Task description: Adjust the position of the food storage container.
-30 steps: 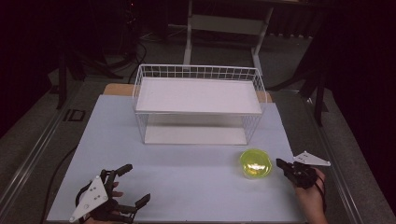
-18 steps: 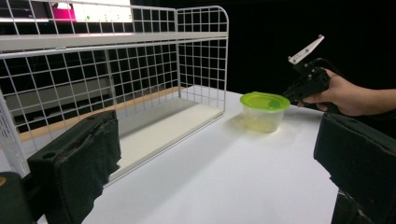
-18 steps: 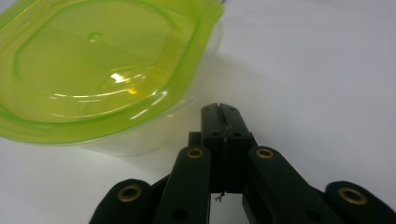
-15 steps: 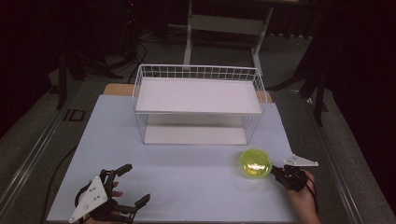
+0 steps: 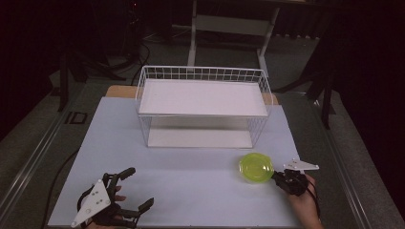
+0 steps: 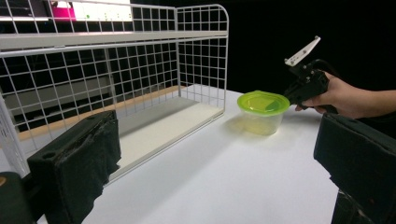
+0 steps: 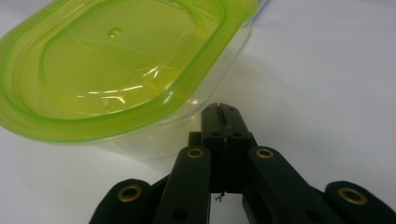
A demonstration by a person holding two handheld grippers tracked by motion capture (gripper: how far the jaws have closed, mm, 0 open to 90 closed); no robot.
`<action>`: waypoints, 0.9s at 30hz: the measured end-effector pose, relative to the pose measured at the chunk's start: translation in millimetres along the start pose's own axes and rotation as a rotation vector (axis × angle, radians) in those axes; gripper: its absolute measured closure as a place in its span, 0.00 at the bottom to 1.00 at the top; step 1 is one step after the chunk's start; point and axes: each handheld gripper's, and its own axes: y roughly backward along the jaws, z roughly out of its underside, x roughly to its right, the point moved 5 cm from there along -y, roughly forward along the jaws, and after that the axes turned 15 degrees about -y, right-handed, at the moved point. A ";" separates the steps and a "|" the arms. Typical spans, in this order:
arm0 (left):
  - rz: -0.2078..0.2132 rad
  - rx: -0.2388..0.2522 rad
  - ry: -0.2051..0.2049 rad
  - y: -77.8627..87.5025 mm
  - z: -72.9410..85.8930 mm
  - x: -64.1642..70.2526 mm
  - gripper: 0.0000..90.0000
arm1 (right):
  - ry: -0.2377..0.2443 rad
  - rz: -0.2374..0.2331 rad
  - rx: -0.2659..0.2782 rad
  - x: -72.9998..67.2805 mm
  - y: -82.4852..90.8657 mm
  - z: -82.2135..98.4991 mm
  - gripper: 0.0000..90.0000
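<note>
A clear tub with a lime-green lid (image 5: 256,167) (image 6: 263,110) (image 7: 121,74) stands on the white table, to the right front of the wire rack. My right gripper (image 5: 277,177) (image 6: 292,95) (image 7: 219,119) is shut, its two jaws pressed together with nothing between them. Its tip sits right at the tub's side, just under the lid's rim. My left gripper (image 5: 139,187) (image 6: 215,163) rests open near the table's front left, far from the tub, with its black pads (image 6: 74,163) wide apart.
A white wire rack (image 5: 203,107) (image 6: 112,79) with a solid shelf on top and a base board below stands at the middle back of the table (image 5: 191,181). Dark floor and stand legs lie beyond the table's edges.
My right gripper has slid left across the table until its tip reaches the tub. The left gripper and the tub have stayed put.
</note>
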 end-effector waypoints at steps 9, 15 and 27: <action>0.000 -0.001 0.000 0.0 0.1 -0.1 0.02 | 0.036 -0.044 -0.036 -20.3 -12.6 1.6 1.00; -0.001 -0.001 -0.002 0.7 -0.2 -0.1 0.02 | 0.075 -0.063 -0.049 -35.0 -21.1 -1.8 1.00; 0.000 0.002 -0.002 0.9 -0.8 0.0 0.02 | 0.060 0.003 -0.046 -22.3 -16.8 -11.6 1.00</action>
